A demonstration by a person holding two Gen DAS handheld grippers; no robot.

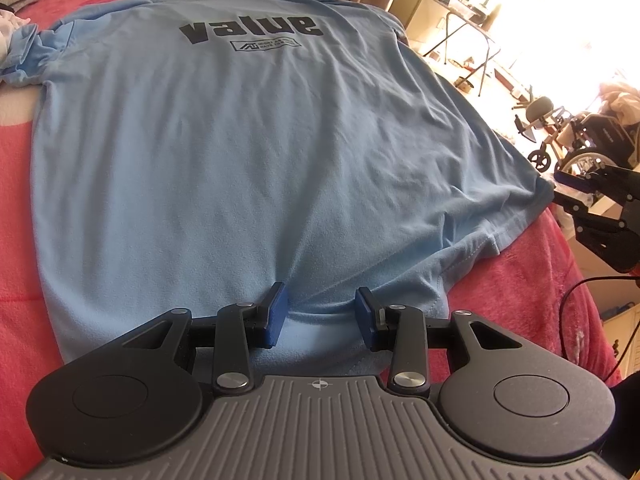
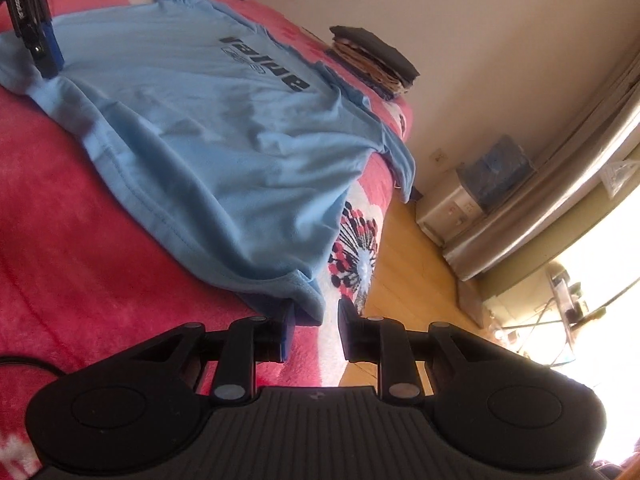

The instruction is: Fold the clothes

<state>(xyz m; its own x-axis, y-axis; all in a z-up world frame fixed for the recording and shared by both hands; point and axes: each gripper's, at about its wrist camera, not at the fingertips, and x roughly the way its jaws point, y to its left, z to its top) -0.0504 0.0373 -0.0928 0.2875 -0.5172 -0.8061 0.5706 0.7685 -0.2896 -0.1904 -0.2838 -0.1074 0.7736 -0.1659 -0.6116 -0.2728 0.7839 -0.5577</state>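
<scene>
Light-blue T-shirt [image 1: 248,140] lies spread flat on my bed's red blanket [image 1: 20,240], black "value" print up. My left gripper [image 1: 320,318] sits at the hem, jaws apart – cloth lies between the pads, no pinch visible. My right gripper [image 2: 316,330] is at the shirt's bottom corner by the blanket's edge – jaws narrowly parted, the corner touching one pad, not clamped. Folded pile [image 2: 374,58] beyond.

Soft cloth under matt plastic tongs

Ahead of the left gripper [image 1: 320,316], the T-shirt [image 1: 240,140] is smooth, matt blue knit; the blanket [image 2: 80,208] beneath looks fuzzy pink fleece; floor [image 2: 404,256] beyond: glossy wood.
</scene>
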